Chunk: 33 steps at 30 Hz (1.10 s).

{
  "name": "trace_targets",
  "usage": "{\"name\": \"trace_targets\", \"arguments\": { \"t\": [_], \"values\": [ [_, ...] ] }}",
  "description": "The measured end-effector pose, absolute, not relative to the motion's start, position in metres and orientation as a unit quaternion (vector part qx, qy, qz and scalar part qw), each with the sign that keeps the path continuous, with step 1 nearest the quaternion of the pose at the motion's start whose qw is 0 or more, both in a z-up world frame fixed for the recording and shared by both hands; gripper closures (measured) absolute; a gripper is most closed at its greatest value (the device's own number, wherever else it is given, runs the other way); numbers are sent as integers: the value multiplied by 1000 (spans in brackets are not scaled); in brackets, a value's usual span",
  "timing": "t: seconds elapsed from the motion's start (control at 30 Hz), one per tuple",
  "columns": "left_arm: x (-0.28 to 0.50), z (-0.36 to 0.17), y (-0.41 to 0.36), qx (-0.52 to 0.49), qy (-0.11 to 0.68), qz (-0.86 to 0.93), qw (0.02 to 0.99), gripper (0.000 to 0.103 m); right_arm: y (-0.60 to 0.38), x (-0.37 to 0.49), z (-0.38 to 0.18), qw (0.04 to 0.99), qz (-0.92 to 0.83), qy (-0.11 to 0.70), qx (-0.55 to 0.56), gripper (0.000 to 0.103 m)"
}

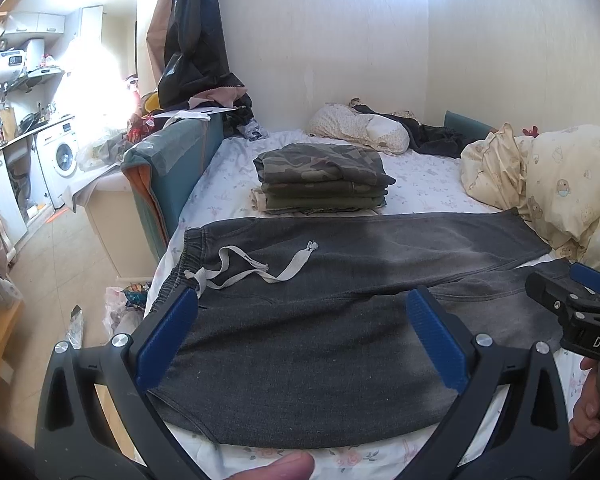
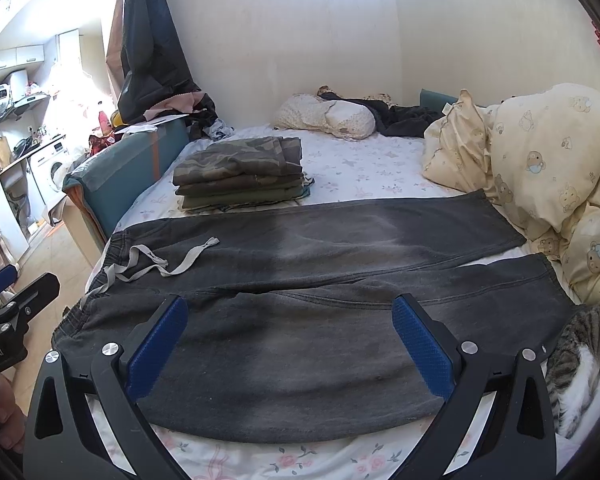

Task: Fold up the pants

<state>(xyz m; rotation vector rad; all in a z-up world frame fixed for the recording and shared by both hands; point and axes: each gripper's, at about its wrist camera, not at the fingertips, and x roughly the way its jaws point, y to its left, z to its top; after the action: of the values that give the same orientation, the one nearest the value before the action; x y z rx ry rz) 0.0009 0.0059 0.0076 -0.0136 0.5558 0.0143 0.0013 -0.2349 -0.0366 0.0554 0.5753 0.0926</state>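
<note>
Here, dark grey drawstring pants lie flat along the floral-sheeted bed's near edge, waistband left. Left gripper and right gripper: both spread wide, empty, above them. Folded camouflage stack mid-bed; tabby cat at right edge.

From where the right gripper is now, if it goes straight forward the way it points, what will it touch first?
Most likely the dark grey pants spread on the bed: the open right gripper hangs just above the near leg. The folded camouflage stack lies farther behind. Depth is uncertain.
</note>
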Motion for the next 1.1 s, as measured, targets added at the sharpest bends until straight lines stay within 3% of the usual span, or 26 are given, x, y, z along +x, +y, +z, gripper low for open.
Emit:
{"name": "trace_targets", "arguments": {
  "t": [1.1],
  "values": [
    [-1, 12, 3, -5, 262, 13, 965, 0, -238, 1, -38, 956, 46, 289, 33, 0]
  ]
}}
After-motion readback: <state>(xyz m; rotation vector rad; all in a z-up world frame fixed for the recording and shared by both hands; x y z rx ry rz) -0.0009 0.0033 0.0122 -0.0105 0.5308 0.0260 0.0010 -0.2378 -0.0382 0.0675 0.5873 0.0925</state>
